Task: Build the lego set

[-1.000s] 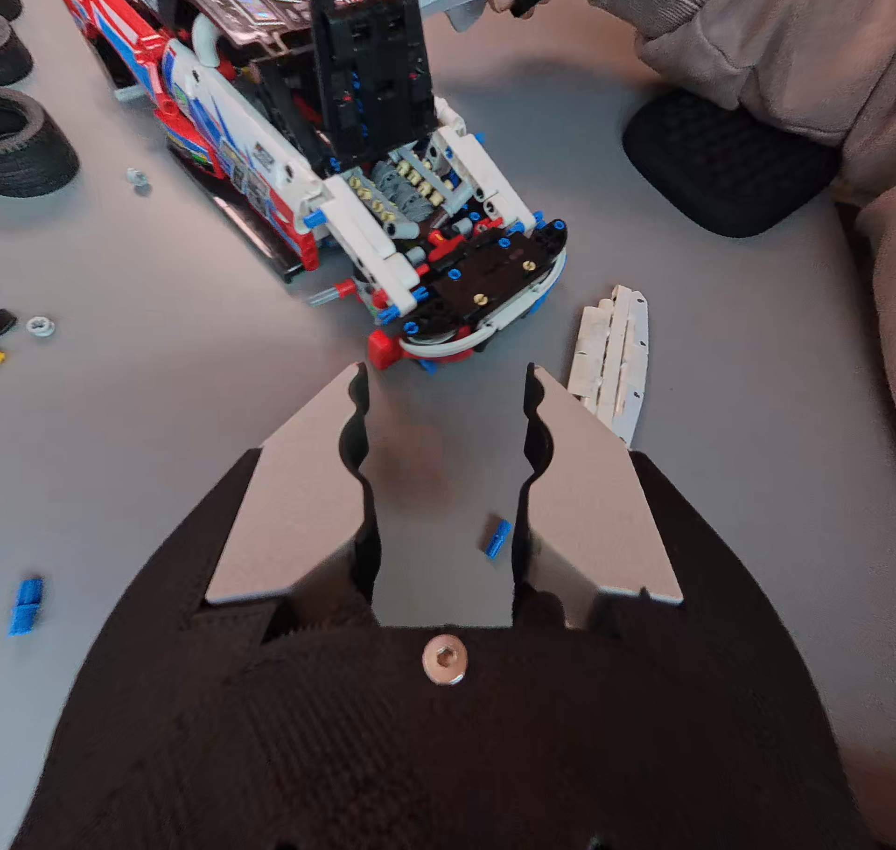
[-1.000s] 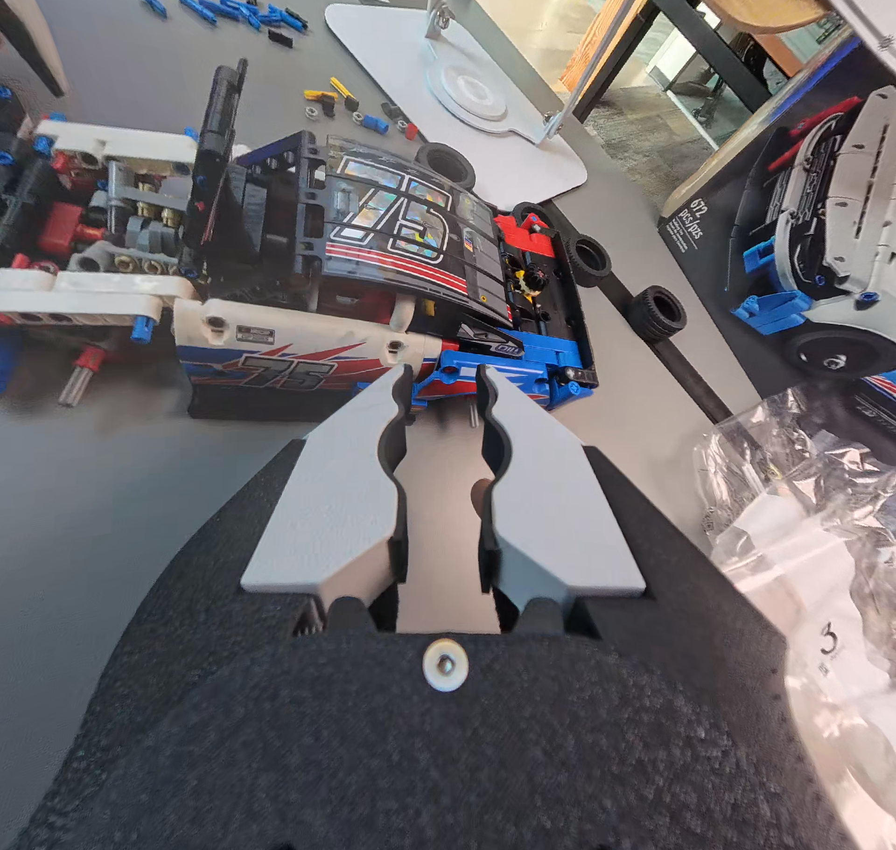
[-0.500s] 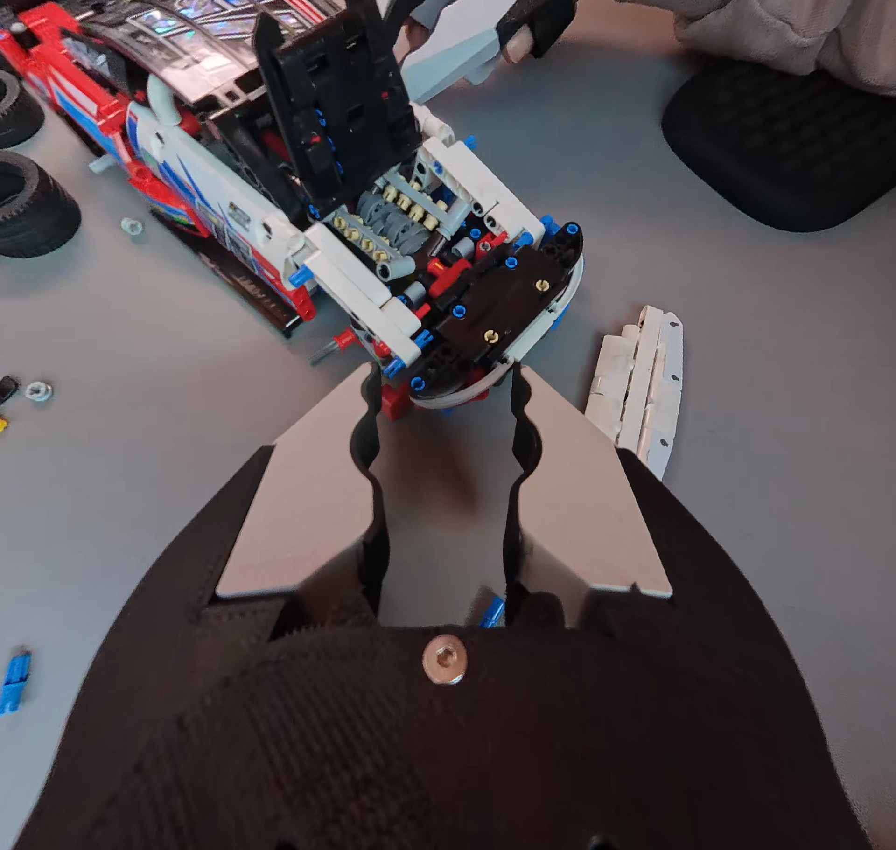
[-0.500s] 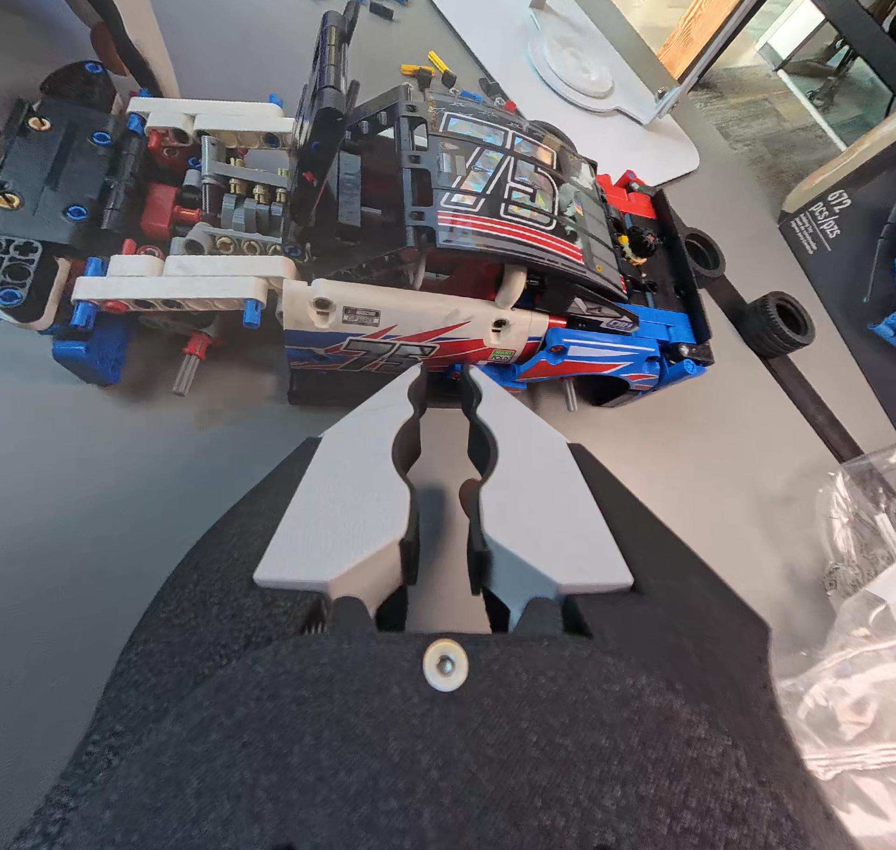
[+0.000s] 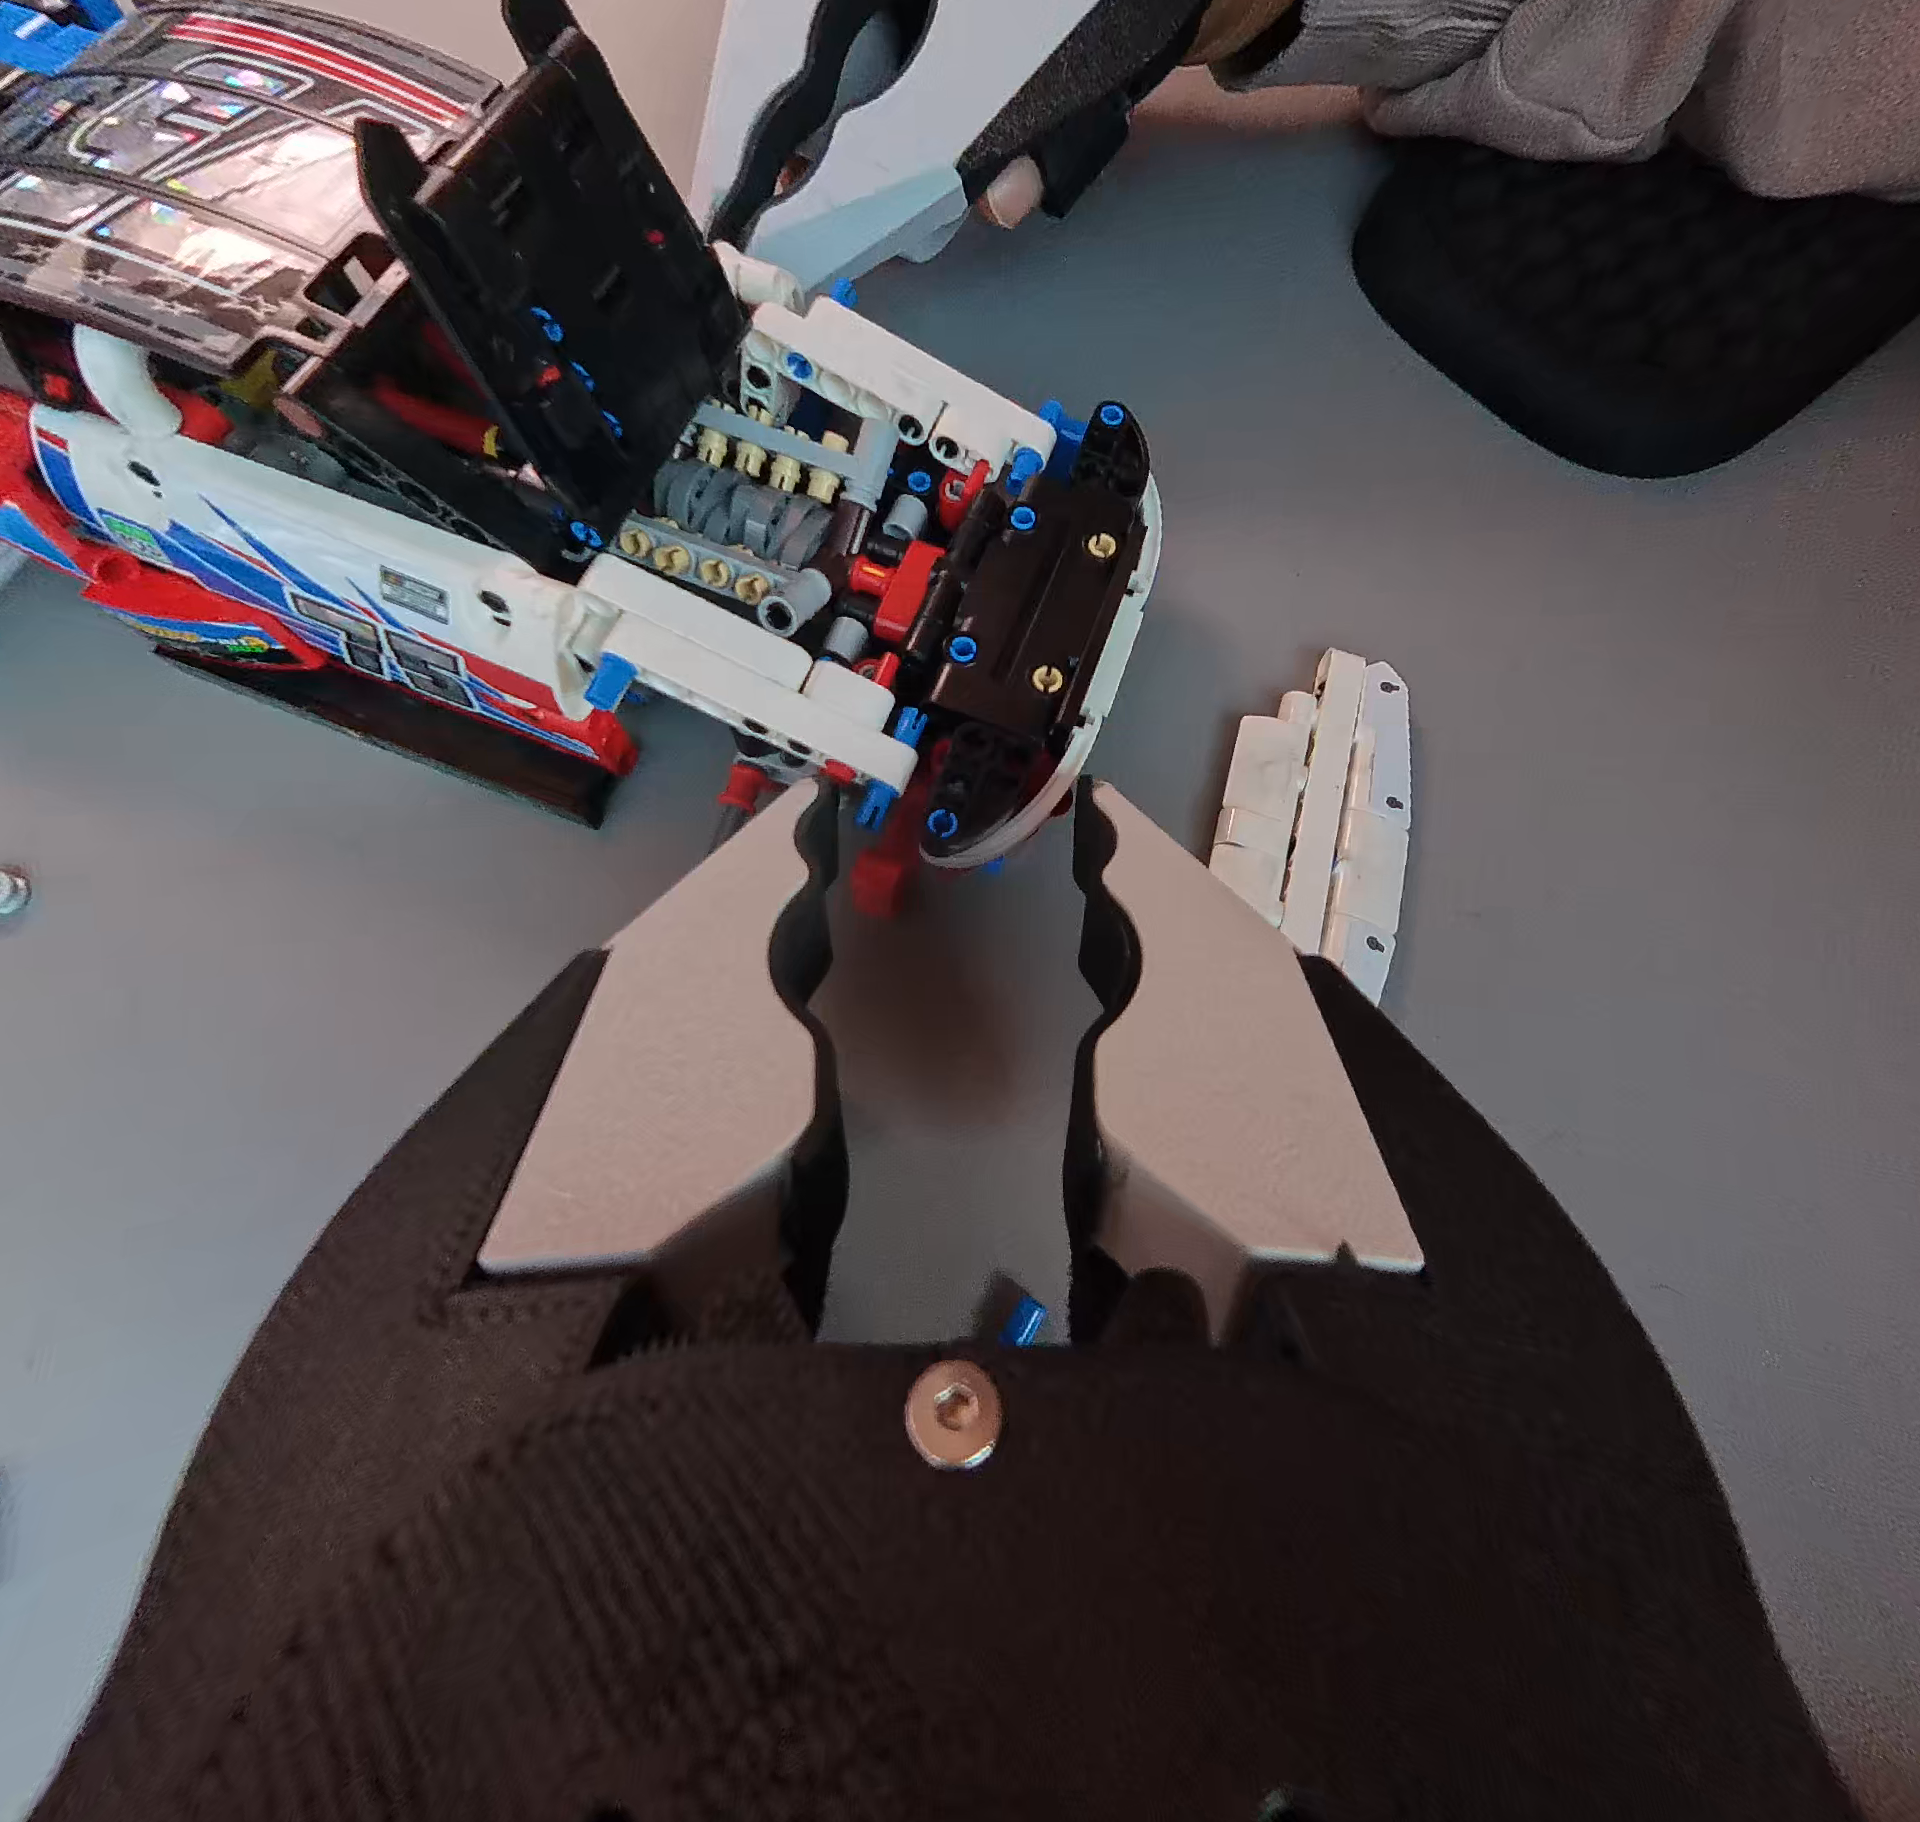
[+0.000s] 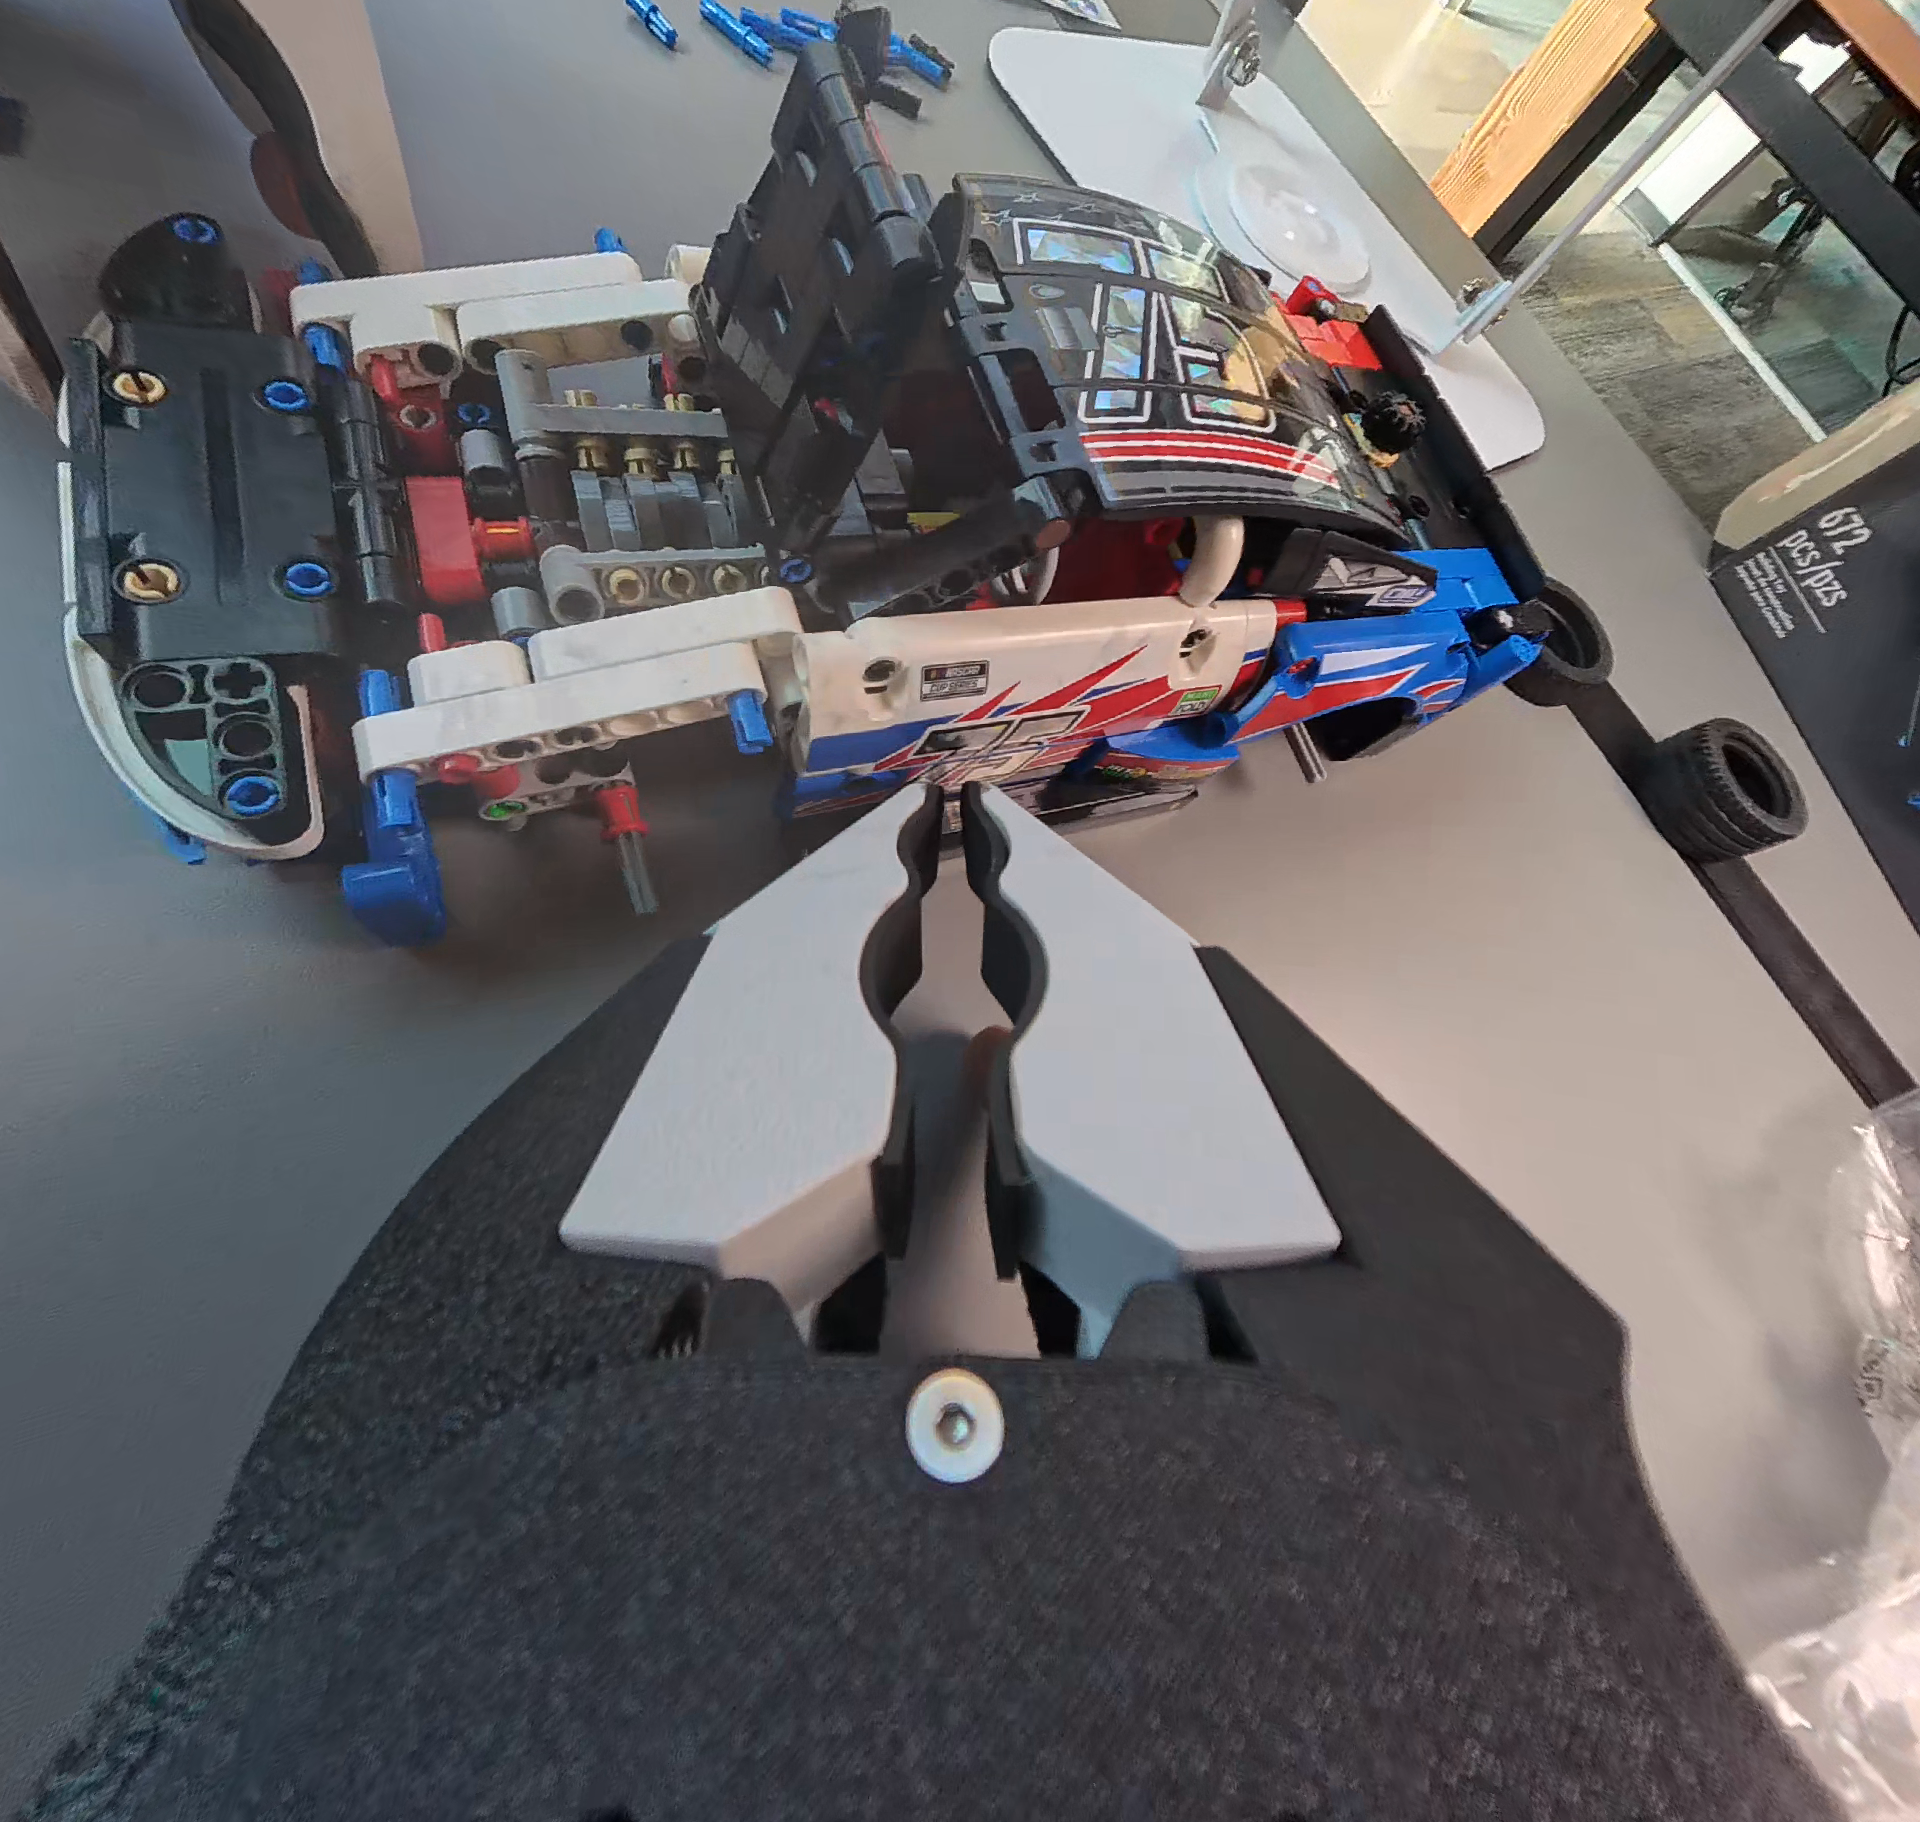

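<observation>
- Our left tool stands wide open with nothing between its jaws; its tips reach the front corner of the lego car, one on each side of the nose.
- Our right tool is nearly closed, a thin gap left between its tips, and it grips nothing; the tips sit right at the car's white, red and blue side panel, and we cannot tell whether they touch it.
- The car lies on a plain grey worktop, its black hood tilted upright over an exposed grey engine block.
- A white lego piece lies flat just beside the car's nose, near our left tool's right finger.
- A small blue pin shows on the worktop between our left tool's fingers, close to its base.
- From the right wrist view, two loose black tyres rest beyond the car's rear, and blue pins lie scattered on its far side.
- A white stand base sits behind the car, a dark box at the right edge, clear plastic bags at the lower right.
- Beyond the worktop we see a wooden table and glass panels.
- A black padded rest lies under a grey sleeve.
</observation>
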Action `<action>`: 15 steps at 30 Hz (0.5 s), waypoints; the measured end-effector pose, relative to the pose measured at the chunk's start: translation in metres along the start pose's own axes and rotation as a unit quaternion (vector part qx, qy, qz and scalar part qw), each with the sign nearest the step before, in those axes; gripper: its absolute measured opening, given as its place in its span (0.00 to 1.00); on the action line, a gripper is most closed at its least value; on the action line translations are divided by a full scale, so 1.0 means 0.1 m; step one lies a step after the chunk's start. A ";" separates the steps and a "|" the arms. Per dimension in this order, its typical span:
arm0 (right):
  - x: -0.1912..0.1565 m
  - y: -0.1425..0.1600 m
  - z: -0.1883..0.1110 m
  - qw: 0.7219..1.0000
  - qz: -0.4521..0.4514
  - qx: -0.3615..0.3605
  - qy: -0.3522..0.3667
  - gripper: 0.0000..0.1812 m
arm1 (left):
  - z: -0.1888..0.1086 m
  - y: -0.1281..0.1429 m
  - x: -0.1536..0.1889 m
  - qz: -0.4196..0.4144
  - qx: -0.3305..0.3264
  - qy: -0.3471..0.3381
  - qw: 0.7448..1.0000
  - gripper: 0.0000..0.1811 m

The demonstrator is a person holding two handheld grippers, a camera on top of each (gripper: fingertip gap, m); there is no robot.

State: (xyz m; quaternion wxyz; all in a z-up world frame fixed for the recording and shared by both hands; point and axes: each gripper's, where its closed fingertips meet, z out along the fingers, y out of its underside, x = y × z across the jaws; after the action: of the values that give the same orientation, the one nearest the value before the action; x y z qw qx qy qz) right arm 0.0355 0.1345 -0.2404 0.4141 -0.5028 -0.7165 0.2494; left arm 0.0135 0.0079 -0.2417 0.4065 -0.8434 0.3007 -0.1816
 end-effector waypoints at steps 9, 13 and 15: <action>-0.09 -0.01 -0.04 1.000 -0.014 0.004 -0.014 0.00 | 0.00 -0.01 0.00 -0.005 0.006 -0.001 1.000 0.24; -0.10 -0.02 -0.06 1.000 -0.023 0.003 -0.016 0.03 | 0.00 -0.01 0.00 -0.008 0.009 -0.001 1.000 0.24; -0.09 -0.04 -0.07 1.000 -0.020 0.006 -0.016 0.03 | 0.00 -0.01 0.00 -0.008 0.011 0.000 1.000 0.24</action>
State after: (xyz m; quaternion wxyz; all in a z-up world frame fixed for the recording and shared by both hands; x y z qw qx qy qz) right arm 0.0411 0.1243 -0.2368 0.4106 -0.4819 -0.7314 0.2535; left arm 0.0136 0.0088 -0.2409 0.4142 -0.8416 0.2914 -0.1880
